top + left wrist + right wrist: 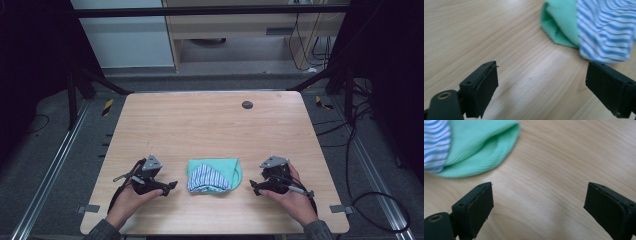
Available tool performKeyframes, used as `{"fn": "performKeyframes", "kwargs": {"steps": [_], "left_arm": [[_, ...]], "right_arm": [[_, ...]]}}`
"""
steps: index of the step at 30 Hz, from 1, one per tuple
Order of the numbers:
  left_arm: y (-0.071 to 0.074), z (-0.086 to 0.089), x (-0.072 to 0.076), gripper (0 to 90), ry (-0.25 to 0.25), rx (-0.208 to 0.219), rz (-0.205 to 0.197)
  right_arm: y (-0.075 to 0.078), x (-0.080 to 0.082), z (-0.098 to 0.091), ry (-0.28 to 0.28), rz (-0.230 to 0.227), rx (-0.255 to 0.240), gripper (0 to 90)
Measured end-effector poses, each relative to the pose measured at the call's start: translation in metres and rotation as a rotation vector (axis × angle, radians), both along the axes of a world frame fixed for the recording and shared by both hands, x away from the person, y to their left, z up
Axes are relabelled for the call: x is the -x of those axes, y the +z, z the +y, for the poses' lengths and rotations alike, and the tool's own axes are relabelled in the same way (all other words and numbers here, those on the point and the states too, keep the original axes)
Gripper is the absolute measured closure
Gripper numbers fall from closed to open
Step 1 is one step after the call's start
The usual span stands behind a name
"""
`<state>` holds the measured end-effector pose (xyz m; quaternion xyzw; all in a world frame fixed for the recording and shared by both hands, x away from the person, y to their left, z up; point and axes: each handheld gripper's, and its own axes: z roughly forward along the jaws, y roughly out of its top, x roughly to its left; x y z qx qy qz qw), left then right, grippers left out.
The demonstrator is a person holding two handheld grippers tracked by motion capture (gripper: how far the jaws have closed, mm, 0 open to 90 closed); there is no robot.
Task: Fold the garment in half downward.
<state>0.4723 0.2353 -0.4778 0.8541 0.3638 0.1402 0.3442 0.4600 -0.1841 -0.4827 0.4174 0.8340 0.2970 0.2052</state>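
Left gripper [171,186] hangs just left of the cloth [214,175], fingers [485,86] spread wide with nothing between them. The cloth, folded green and striped, lies on the surface [210,125] between both hands; it looks soft, light and floppy, best pinched at an edge. Right gripper [254,188], just right of it, is equally released

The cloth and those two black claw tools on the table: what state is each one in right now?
Green cloth: folded, flat on the table, held by nothing.
Striped cloth: folded, lying on top of the green cloth.
Left gripper: jaws open, nothing between them, beside the cloths without touching.
Right gripper: jaws open, nothing between them, apart from the cloths.
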Motion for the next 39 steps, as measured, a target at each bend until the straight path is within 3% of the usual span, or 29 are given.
{"fn": "performKeyframes", "kwargs": {"steps": [2, 7, 13, 21, 25, 29, 39], "left_arm": [[-0.001, 0.005, -0.004, 9.6, 0.01, -0.009, 0.003], [-0.002, 0.014, -0.013, 9.6, 0.041, -0.029, -0.004], [-0.003, 0.025, -0.038, 8.7, 0.089, -0.045, -0.006], [-0.006, 0.031, -0.065, 8.2, 0.15, -0.023, -0.022], [-0.014, 0.034, -0.079, 7.7, 0.187, -0.012, -0.023], [-0.019, 0.037, -0.086, 7.1, 0.214, 0.006, -0.023], [-0.027, 0.036, -0.092, 4.5, 0.229, -0.009, -0.039]], "right_arm": [[-0.001, -0.006, -0.005, -0.035, 0.013, -0.012, 7.3], [-0.002, -0.017, -0.012, -0.06, 0.011, -0.009, 7.2], [-0.002, -0.044, -0.013, -0.101, 0.036, -0.025, 7.2], [-0.004, -0.071, -0.009, -0.18, 0.036, -0.041, 6.2], [-0.009, -0.085, -0.012, -0.234, 0.005, -0.073, 6.8], [-0.016, -0.094, -0.018, -0.294, -0.007, -0.093, 7.1], [-0.024, -0.102, -0.021, -0.348, -0.005, -0.097, 5.4]]}}
